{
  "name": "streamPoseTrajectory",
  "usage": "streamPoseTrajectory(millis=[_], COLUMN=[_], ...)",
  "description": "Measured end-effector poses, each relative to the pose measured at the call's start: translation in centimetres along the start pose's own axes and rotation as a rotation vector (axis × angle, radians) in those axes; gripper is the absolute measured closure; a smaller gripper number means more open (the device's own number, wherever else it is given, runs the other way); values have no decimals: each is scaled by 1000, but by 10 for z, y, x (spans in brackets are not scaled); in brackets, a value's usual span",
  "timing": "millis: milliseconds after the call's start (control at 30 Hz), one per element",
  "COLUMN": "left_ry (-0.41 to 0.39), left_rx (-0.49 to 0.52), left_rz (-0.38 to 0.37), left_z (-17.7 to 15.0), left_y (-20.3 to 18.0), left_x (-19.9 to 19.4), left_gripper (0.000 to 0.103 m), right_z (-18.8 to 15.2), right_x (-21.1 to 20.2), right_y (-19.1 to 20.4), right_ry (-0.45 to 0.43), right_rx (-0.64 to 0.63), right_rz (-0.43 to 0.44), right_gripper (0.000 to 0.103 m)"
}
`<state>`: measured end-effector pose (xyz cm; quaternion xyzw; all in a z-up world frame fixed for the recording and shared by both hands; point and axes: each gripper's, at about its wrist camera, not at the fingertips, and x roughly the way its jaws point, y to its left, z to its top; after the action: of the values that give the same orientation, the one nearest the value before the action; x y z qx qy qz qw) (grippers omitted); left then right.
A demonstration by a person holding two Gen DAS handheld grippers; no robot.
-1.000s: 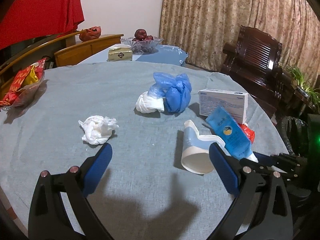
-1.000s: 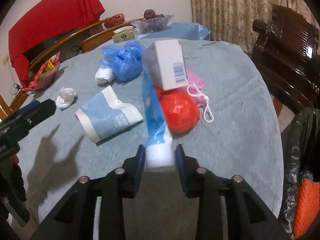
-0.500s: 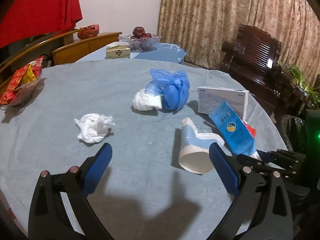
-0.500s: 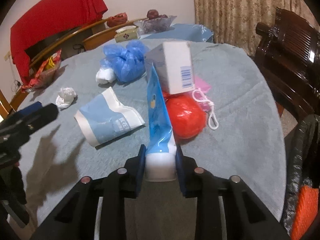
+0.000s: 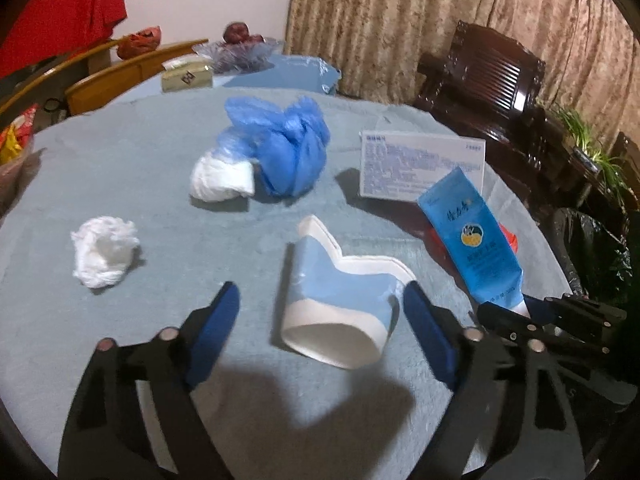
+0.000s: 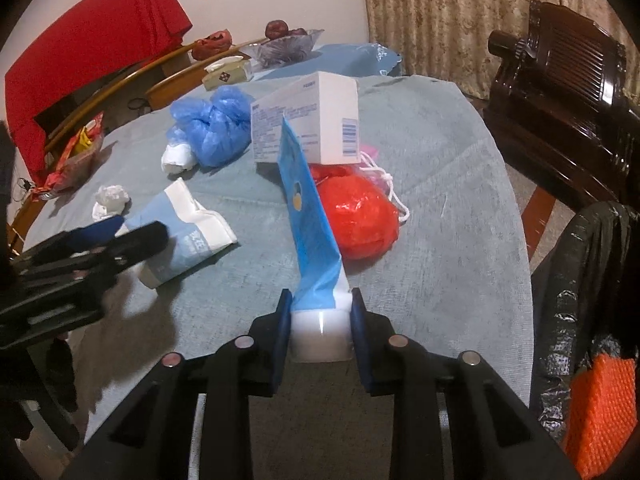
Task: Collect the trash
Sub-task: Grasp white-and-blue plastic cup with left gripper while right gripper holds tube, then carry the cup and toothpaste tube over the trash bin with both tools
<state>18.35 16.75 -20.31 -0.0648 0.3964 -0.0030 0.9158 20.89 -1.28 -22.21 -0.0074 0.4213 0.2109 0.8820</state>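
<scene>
Trash lies scattered over the grey-clothed bench (image 5: 120, 168): our right gripper (image 6: 320, 320) has its fingers clamped on the white cap of a blue tube (image 6: 308, 216), lifted with its tail tilted up beside a red wad (image 6: 360, 216) and a white box (image 6: 312, 120). Our left gripper (image 5: 320, 320) hovers with fingers spread wide around a flattened paper cup (image 5: 340, 292), gripping nothing.

The right gripper (image 6: 320, 316) is clamped on the white cap end of a blue tube (image 6: 308, 208), which slants up and away from the jaws. Just right of the tube lies a red bag (image 6: 360, 216); beyond it, a white box (image 6: 316, 120). Left of the jaws the left gripper (image 6: 100, 236) hovers at a crushed cup (image 6: 188, 240).
</scene>
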Motion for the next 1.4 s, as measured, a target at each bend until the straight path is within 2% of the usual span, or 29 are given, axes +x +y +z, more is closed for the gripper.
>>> streamPoseTrajectory(millis=[33, 67, 100, 133, 267, 667, 767, 833, 1167, 1333, 1400], left_ry=[8, 16, 20, 19, 10, -19, -16, -16, -23, -21, -21], left_rx=[-4, -10, -15, -14, -40, -23, -33, -34, -40, -51, -52], left_rz=[-9, -23, -40, -55, -61, 22, 23, 24, 60, 67, 67], left_z=[0, -1, -2, -3, -3, -17, -19, -20, -29, -31, -31], left_y=[0, 0, -1, -2, 1, 7, 9, 9, 19, 25, 26], left_x=[3, 6, 7, 8, 7, -22, -25, -26, -39, -40, -40], left_gripper=[29, 34, 43, 47, 50, 50, 50, 50, 50, 50, 50], right_z=[0, -1, -1, 0, 0, 0, 2, 3, -8, -3, -3], right_x=[0, 0, 0, 0, 0, -1, 2, -1, -3, 3, 3], right_y=[0, 0, -1, -1, -1, 3, 7, 11, 23, 25, 27], right_ry=[0, 0, 0, 0, 2, 2, 13, 11, 25, 27, 25], right_rx=[1, 2, 3, 4, 4, -21, -44, -53, -65, -78, -85], right_rz=[1, 3, 5, 6, 9, 3, -16, 1, 32, 18, 10], right_gripper=[75, 75, 75, 75, 74, 70, 73, 74, 72, 69, 72])
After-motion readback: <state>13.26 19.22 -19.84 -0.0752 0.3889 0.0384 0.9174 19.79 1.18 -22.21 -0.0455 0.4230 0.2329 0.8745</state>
